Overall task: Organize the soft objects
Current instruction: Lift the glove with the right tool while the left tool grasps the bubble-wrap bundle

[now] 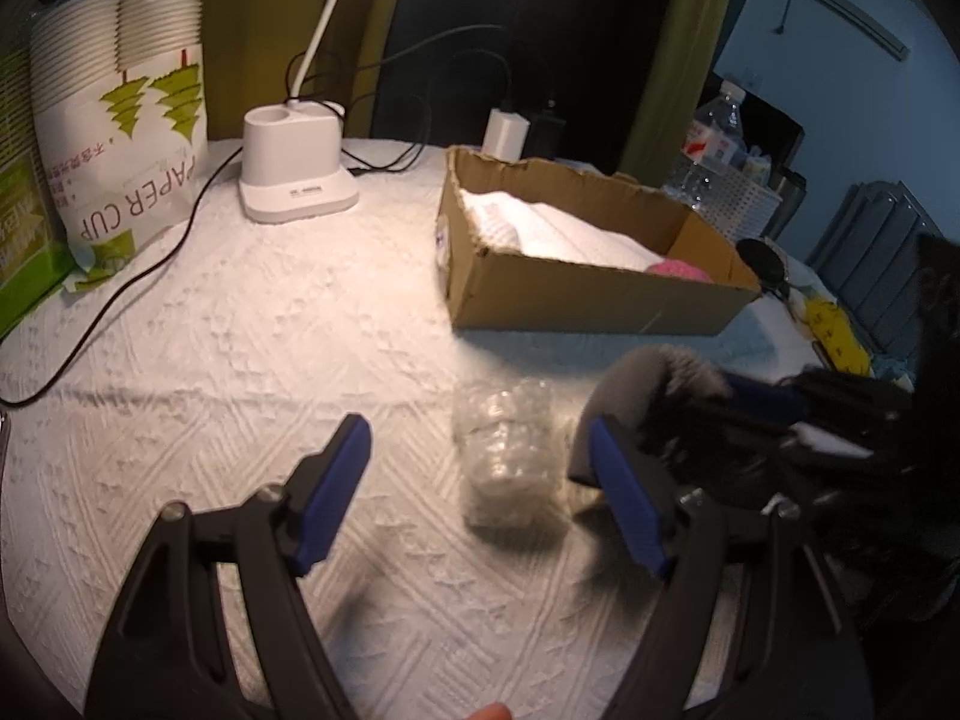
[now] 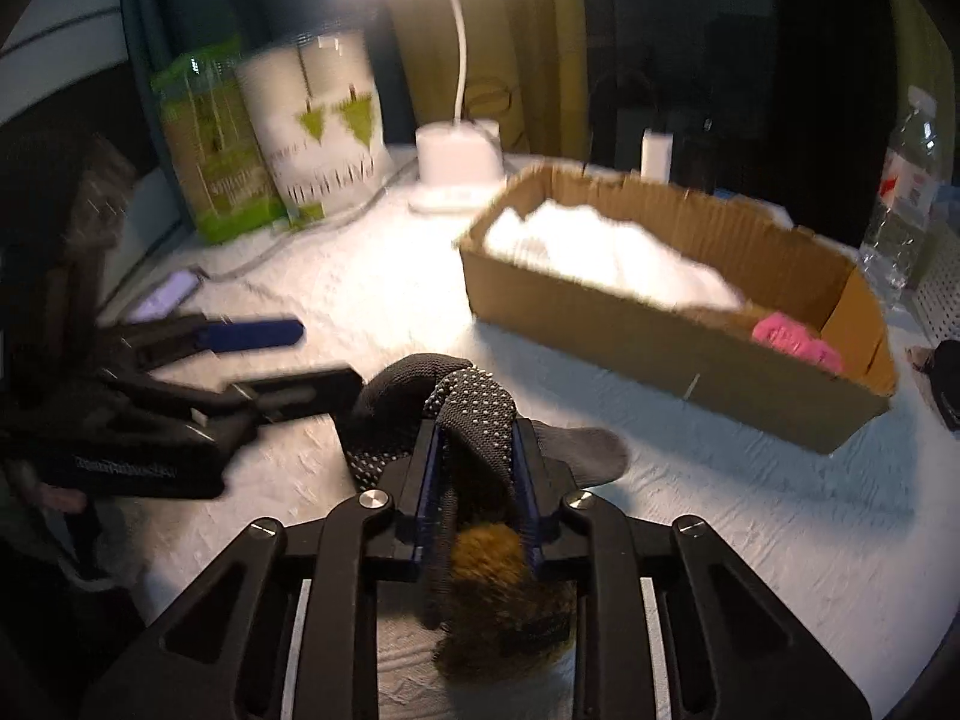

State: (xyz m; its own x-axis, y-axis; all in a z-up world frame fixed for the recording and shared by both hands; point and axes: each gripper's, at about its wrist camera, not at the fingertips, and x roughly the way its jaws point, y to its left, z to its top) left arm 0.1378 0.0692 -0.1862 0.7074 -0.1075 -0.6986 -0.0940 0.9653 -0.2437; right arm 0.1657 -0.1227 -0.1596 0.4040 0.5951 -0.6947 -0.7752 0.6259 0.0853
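My right gripper (image 2: 476, 441) is shut on a dark knit glove (image 2: 474, 402) with white grip dots and a brown furry cuff, held just above the white tablecloth. In the left wrist view the glove (image 1: 642, 384) shows grey at the right. My left gripper (image 1: 480, 450) is open and empty over a crumpled clear plastic wrap (image 1: 510, 456); it also shows in the right wrist view (image 2: 282, 354) at the left. The cardboard box (image 2: 660, 336) holds a white cloth (image 2: 606, 258) and a pink soft item (image 2: 795, 342).
A white lamp base (image 1: 294, 174) with cables, a bag of paper cups (image 1: 120, 108) and a green pack (image 2: 210, 144) stand at the back. A water bottle (image 2: 906, 180) and a white basket (image 1: 738, 198) lie right of the box. A black item (image 2: 948, 378) lies at the far right.
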